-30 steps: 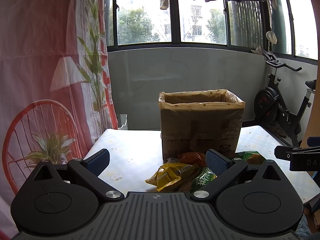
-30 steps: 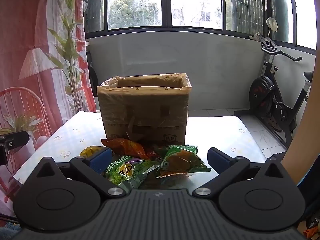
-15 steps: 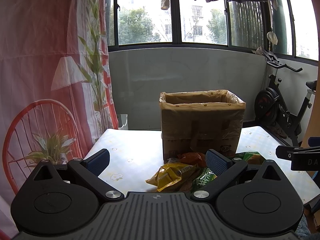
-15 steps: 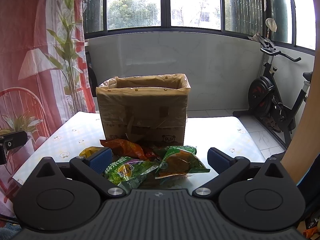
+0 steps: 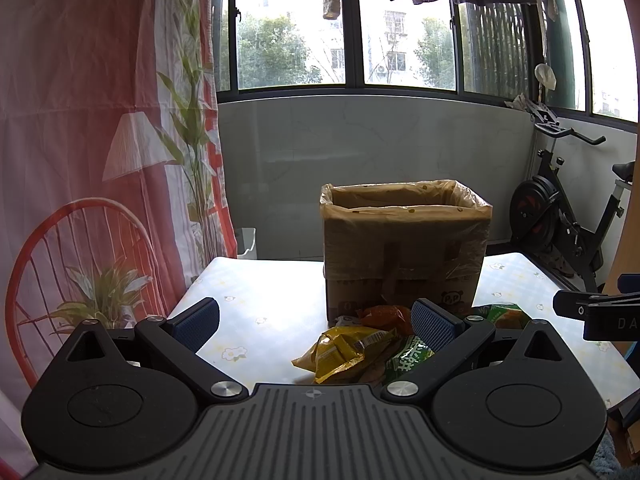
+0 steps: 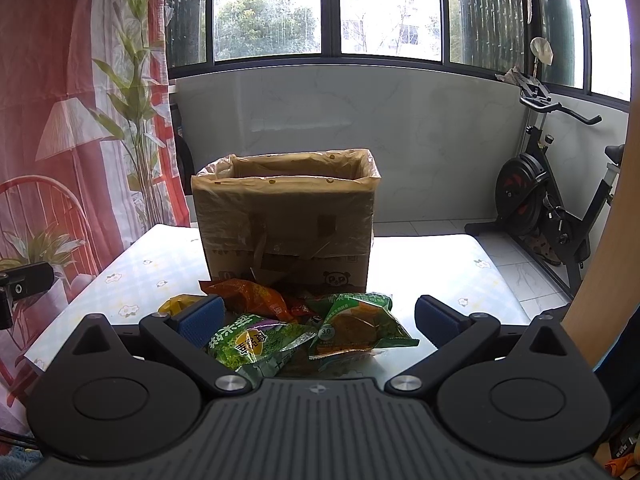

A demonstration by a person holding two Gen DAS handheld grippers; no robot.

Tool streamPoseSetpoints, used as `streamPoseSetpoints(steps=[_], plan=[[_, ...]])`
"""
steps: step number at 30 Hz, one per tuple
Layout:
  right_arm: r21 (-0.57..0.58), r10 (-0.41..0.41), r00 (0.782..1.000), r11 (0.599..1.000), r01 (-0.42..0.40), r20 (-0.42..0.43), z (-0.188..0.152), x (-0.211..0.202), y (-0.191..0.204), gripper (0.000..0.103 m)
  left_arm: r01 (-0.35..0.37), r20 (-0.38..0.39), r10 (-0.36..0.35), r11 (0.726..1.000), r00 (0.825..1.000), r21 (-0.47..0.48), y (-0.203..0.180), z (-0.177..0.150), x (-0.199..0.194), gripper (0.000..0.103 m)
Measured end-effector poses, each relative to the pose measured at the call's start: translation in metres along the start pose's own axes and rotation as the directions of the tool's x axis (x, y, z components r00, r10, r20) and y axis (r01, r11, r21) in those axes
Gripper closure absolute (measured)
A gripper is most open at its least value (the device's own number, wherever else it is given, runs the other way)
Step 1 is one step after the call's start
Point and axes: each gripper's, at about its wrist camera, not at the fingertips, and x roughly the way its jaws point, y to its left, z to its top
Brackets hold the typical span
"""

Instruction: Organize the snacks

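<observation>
**Two open grippers, one pile of snacks to clear**

Both tools hover wide apart and empty above the worktop [image 6: 460, 256]. The right hand-held gripper [image 6: 320, 316] faces two green packets [image 6: 360, 326], an orange packet [image 6: 252, 296] behind them; the left hand-held gripper [image 5: 316, 318] looks at a yellow packet [image 5: 344, 350]. All lie heaped just in front of the lined cardboard box [image 6: 288, 224]. Judging from this, the first pick should take a top packet by its sealed edge, squeezing gently, then lift clear over the box rim without snagging the liner.
</observation>
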Motion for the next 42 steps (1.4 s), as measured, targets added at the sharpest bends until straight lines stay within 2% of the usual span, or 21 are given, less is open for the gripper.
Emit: streamPoseSetpoints(steps=[32, 39, 42], plan=[[-0.001, 0.000, 1.000, 1.000, 0.000, 0.004, 0.000, 0.000, 0.001, 0.000, 0.001, -0.003, -0.001, 1.000, 1.000, -0.001, 0.001, -0.001, 0.000, 0.000], [0.010, 0.012, 1.000, 1.000, -0.012, 0.008, 0.009, 0.001, -0.009, 0.000, -0.011, 0.004, 0.011, 1.000, 1.000, 0.004, 0.002, 0.002, 0.005, 0.000], [0.017, 0.042, 0.998, 0.999, -0.042, 0.037, 0.011, 0.005, -0.012, 0.000, -0.053, 0.035, 0.052, 0.998, 0.998, 0.028, 0.004, 0.009, 0.014, 0.000]])
